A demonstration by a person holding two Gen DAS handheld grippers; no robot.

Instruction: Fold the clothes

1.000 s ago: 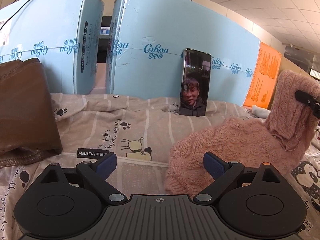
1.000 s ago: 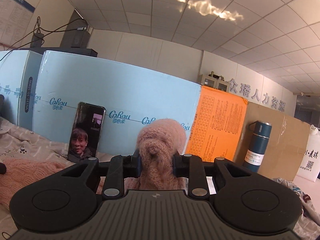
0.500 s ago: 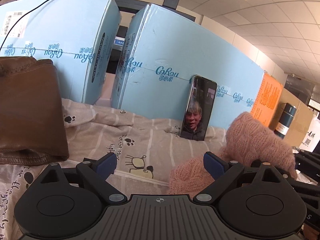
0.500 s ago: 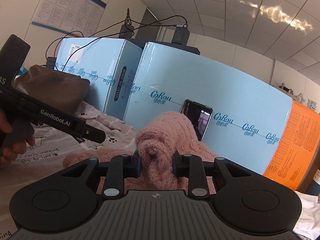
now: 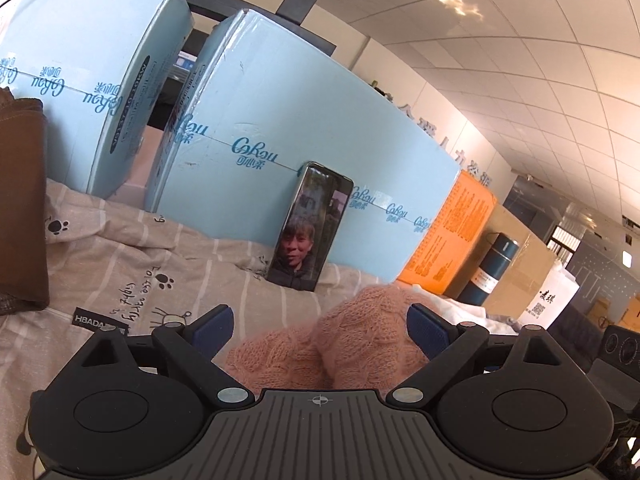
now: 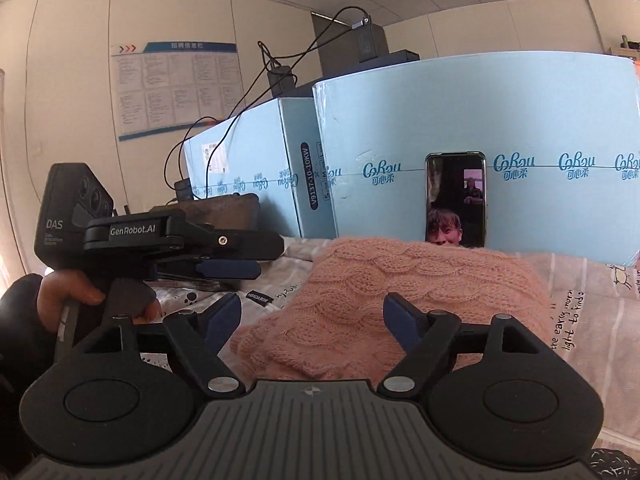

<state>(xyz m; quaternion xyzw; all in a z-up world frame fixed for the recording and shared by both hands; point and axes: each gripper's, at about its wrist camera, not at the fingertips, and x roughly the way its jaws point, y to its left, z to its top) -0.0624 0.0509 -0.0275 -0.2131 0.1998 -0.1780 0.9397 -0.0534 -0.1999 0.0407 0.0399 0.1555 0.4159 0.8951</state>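
Note:
A pink knitted sweater (image 5: 360, 336) lies bunched on the patterned bedsheet (image 5: 168, 256). My left gripper (image 5: 320, 330) is open just in front of it, and neither blue pad touches the knit. In the right wrist view the sweater (image 6: 408, 280) fills the middle. My right gripper (image 6: 313, 318) is opening, its pads standing apart on either side of the knit without pressing on it. A hand (image 6: 76, 292) holds the left gripper (image 6: 268, 258) level at the left, beside the sweater.
A folded brown garment (image 5: 20, 200) sits at the left on the sheet. A phone (image 5: 312, 228) leans on light-blue cartons (image 5: 320, 128) at the back. An orange box (image 5: 452, 240) and a dark flask (image 5: 496, 268) stand at the right.
The right gripper was shut on a raised fold of the pink sweater; its jaws have now spread and the fold lies on the pile. The right view swung left. The left view rolled.

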